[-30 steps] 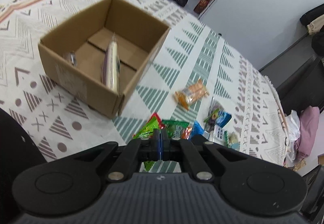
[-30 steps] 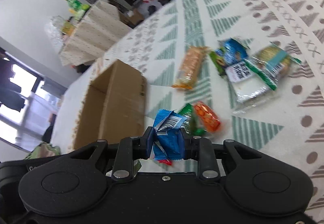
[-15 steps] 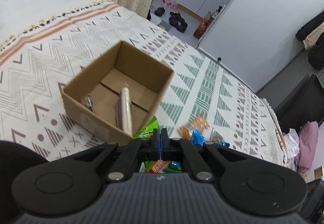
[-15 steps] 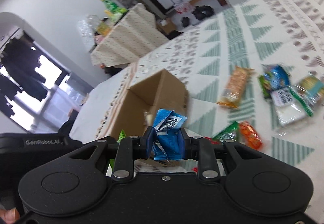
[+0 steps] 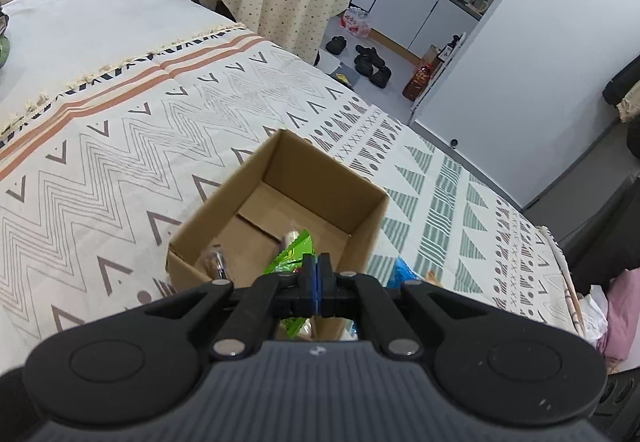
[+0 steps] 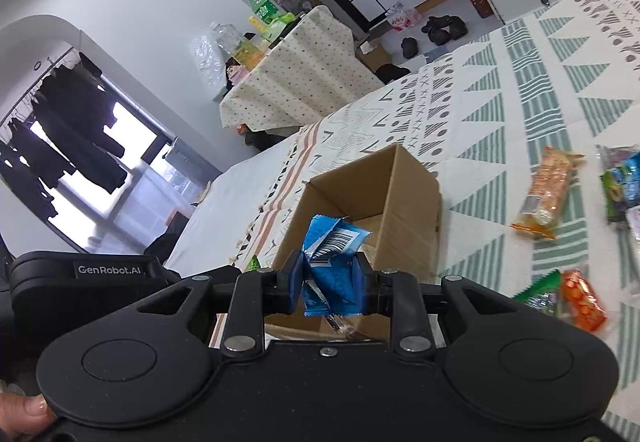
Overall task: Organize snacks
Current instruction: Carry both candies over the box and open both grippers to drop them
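One cardboard box on the patterned cloth. Inside it, two things lying on the floor: a small shiny packet and a pale one, partly hidden. Over the box, two gripped packets: one green, one blue. To the right of the box on the cloth, one long orange packet, a green-and-orange pair nearer the camera, and a cluster at the frame edge too cropped to count.

Open cardboard box on bedspread, blue packet pinched above, green packet over box
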{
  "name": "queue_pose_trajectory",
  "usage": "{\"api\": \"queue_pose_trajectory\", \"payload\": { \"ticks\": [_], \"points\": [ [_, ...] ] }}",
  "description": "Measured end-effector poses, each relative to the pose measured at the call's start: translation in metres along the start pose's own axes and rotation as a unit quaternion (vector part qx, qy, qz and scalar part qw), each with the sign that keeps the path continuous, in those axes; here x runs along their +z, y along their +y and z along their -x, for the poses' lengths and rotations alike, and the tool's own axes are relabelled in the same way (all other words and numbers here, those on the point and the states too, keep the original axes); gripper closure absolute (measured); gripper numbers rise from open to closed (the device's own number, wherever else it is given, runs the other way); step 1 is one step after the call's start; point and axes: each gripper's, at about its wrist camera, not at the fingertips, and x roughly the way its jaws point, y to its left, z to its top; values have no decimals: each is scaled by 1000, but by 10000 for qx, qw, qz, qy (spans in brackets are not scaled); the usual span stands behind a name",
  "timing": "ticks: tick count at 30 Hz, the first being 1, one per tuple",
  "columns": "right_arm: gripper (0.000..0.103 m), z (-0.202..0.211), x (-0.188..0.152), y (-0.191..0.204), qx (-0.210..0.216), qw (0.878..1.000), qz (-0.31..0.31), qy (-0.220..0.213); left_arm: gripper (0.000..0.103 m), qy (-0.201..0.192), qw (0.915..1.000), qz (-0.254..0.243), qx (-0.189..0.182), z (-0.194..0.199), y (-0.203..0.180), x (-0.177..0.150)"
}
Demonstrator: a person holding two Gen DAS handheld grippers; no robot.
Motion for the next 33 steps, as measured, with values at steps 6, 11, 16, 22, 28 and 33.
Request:
{"api": "queue_pose_trajectory", "payload": {
  "ticks": [6,11,16,22,28,33],
  "points": [
    [77,-16,5,0,107,9999,-62,-2,103,48,10000,56,53,-18,8,10],
    [77,-30,6,-4,131,9998,-145,37,103,141,9998,128,96,-34,14,15],
    [77,-39,6,-3,161,9997,-123,127,103,336,9992,207,108,-50,20,16],
    [77,-46,6,-6,101,9997,-160,167,98,429,9984,252,283,-55,27,18],
    [61,-47,3,-6,130,9995,-229,187,84,503,9967,275,577,-47,34,15],
    [53,-32,5,-6,92,9996,-278,34,45,390,9967,270,663,-31,38,10]
  ]
}}
